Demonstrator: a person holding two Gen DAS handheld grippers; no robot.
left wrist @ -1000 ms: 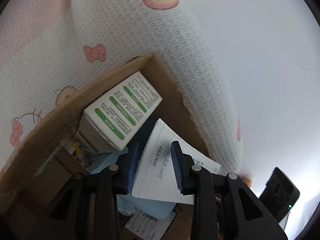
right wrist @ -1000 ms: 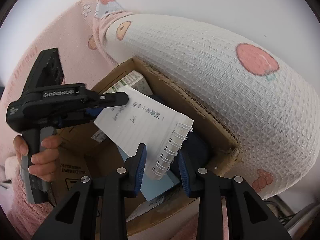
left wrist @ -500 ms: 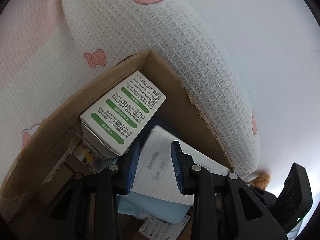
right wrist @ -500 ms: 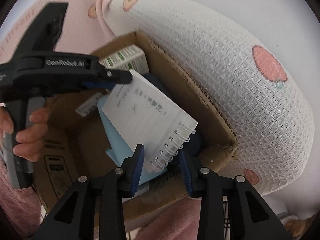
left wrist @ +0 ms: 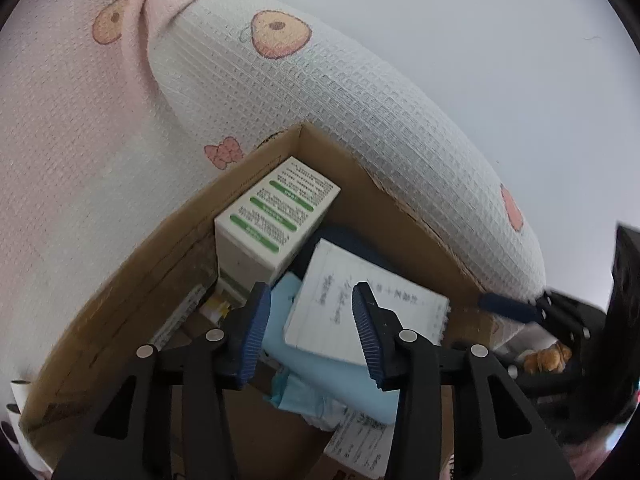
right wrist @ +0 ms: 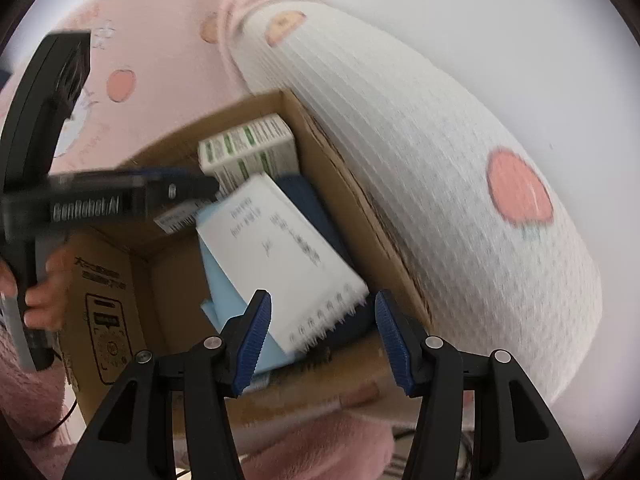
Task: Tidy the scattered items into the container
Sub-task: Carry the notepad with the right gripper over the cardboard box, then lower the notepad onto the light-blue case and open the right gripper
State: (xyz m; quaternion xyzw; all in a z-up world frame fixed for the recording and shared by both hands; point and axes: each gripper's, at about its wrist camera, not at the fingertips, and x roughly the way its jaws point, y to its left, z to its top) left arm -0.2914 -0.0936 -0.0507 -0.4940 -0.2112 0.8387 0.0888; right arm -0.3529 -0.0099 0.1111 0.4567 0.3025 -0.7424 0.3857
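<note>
A cardboard box (left wrist: 132, 280) holds a white spiral notebook (left wrist: 360, 312) lying on a light blue pack (left wrist: 320, 368), beside a white and green carton (left wrist: 276, 216). My left gripper (left wrist: 310, 328) is open just above the notebook's near edge, touching nothing. In the right wrist view the notebook (right wrist: 276, 264) lies tilted in the box (right wrist: 360, 208), spiral edge toward me. My right gripper (right wrist: 322, 336) is open, the jaws standing apart around the spiral end without holding it. The left gripper's body (right wrist: 100, 200) shows at the left.
A large white waffle-weave pillow (left wrist: 360, 112) with fruit prints leans against the box's far side. Pink bedding (left wrist: 60, 140) lies to the left. A printed paper slip (left wrist: 360, 440) sits at the box's near side. Pink fleece (right wrist: 320, 440) lies in front.
Both grippers have opened and let go of the notebook, which now rests in the box. Both have drawn back a little; the right view is blurred from motion.
</note>
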